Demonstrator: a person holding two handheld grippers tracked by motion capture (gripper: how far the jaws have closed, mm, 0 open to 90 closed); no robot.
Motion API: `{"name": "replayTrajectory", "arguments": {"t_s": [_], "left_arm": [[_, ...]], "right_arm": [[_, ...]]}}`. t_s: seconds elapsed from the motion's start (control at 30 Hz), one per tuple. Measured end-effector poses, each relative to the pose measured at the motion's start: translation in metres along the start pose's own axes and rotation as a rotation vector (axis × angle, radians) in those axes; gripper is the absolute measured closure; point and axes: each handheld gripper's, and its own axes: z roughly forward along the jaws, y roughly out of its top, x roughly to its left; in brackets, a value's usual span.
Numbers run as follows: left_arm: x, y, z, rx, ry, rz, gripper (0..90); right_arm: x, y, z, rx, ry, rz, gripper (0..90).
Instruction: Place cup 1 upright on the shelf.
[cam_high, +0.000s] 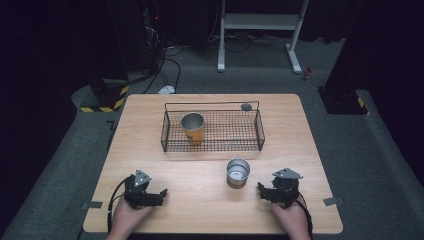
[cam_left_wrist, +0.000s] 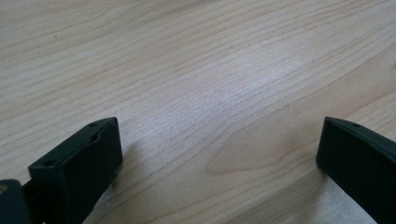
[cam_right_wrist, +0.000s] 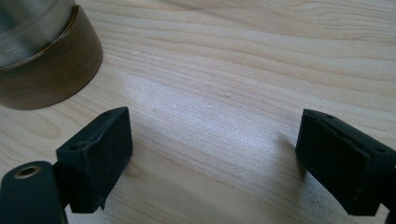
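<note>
- both grippers sit at near edge of table (cam_high: 150, 107), each in a hand: left gripper (cam_high: 161, 194) at left, right gripper (cam_high: 262, 190) at right
- left gripper: jaws spread wide, nothing betw. them, just bare wood under them in left gripper view
- right gripper: jaws also spread, empty; steel cup (cam_high: 237, 171) sits just beside it, up and to its left, not touching; cup's base shows at top-left corner of right gripper view (cam_right_wrist: 42, 65)
- steel cup stands upright on bare table, in front of wire basket (cam_high: 260, 131), outside it
- orange cup (cam_high: 193, 128) stands upright inside basket, left half; small dark round thing (cam_high: 246, 106) beyond basket's far rim, can't tell what it is
- handling, my guess: steel cup is light, stiff, won't crush; smooth metal wall prob. slippery, and round so it can twist out
- where to grab: across the wall about mid-height, or pinch rim w/ one jaw inside, one outside; keep it upright
</note>
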Motion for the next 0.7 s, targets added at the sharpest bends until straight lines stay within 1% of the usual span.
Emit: {"name": "replayTrajectory", "arguments": {"t_s": [0.13, 0.23, 0.27, 0.37, 0.43, 0.5, 0.57, 0.7], "left_arm": [[-0.002, 0.000, 0.000, -0.002, 0.007, -0.006, 0.7], [-0.002, 0.001, 0.001, 0.000, 0.002, -0.007, 0.4], [-0.002, 0.001, 0.001, -0.001, 0.003, -0.006, 0.3], [-0.003, 0.001, 0.001, -0.004, 0.012, 0.008, 0.3], [-0.003, 0.001, 0.001, 0.000, 0.008, 0.003, 0.5], [-0.003, 0.001, 0.001, 0.000, 0.012, -0.001, 0.5], [-0.005, 0.002, 0.001, 0.000, 0.021, 0.008, 0.5], [-0.005, 0.002, 0.001, 0.002, 0.020, -0.005, 0.4]], "right_arm": [[0.002, -0.001, -0.003, -0.007, 0.003, -0.012, 12.4], [0.003, -0.001, -0.007, -0.022, 0.017, -0.014, 12.4], [0.004, 0.000, -0.009, -0.028, 0.018, -0.009, 12.5], [0.004, 0.000, -0.013, -0.047, 0.026, -0.015, 12.5], [0.006, 0.000, -0.015, -0.052, 0.035, -0.015, 12.5], [0.007, 0.000, -0.017, -0.056, 0.042, -0.022, 12.5], [0.008, 0.001, -0.019, -0.063, 0.051, -0.030, 12.4], [0.012, 0.001, -0.022, -0.078, 0.063, -0.030, 12.5]]}}
